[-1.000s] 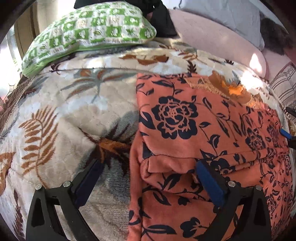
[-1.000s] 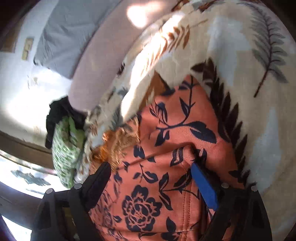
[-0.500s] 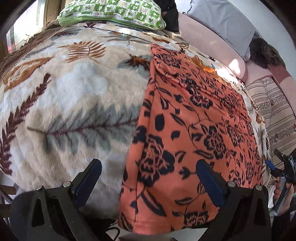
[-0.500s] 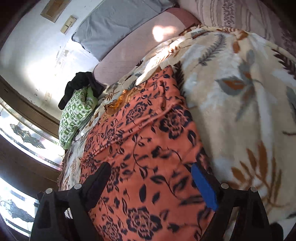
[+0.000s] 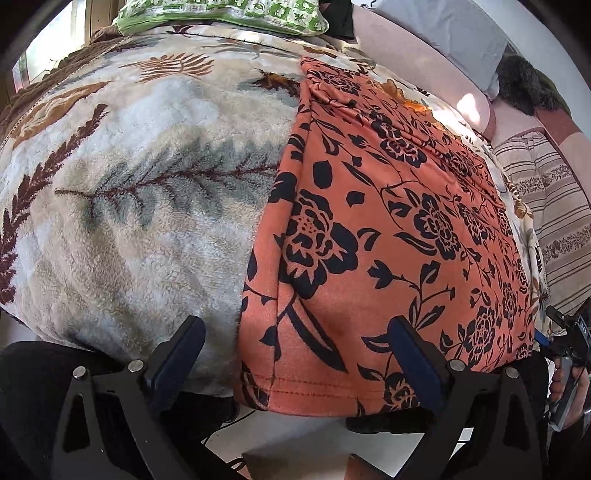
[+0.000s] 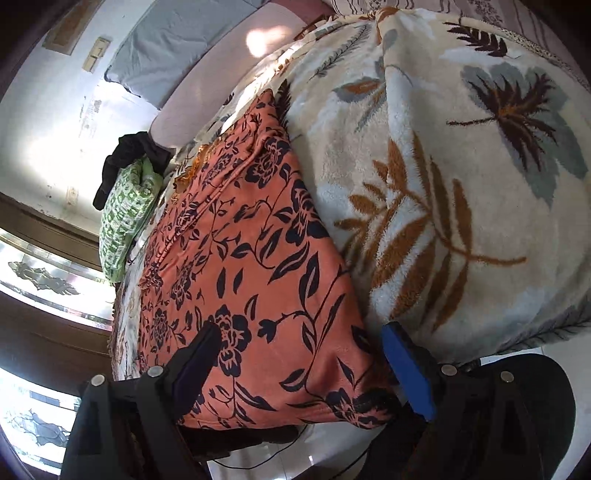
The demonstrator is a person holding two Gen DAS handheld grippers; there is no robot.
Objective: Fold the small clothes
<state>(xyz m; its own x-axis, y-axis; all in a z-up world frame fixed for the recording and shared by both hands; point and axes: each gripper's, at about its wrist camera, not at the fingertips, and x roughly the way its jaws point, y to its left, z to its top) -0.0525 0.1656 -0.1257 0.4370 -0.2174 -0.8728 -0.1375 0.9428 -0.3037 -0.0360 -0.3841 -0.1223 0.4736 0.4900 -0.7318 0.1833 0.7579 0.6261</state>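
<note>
Left wrist view: my left gripper [image 5: 295, 354] sits low in the frame, jaws spread wide with nothing pinched. The left finger is over the fleece blanket [image 5: 147, 206], the right finger over the garment. The orange floral garment [image 5: 388, 240] lies flat on the blanket, running from upper centre down to the lower right, its hemmed edge hanging over the near edge of the bed, just beyond the fingertips. A green patterned pillow [image 5: 221, 11] is at the top edge. A striped cushion [image 5: 546, 206] is at the right. At the far right edge I can see my other tool and part of the hand holding it [image 5: 569, 387].

Right wrist view: my right gripper [image 6: 299, 354] is at the bottom centre, jaws also wide apart, gripping nothing. The garment's near corner lies between the fingers, but I see no pad pressing on it. The cloth stretches from there to the upper centre of the frame. The green pillow is at mid left, with a dark piece of clothing [image 6: 125, 155] just above it.
</note>
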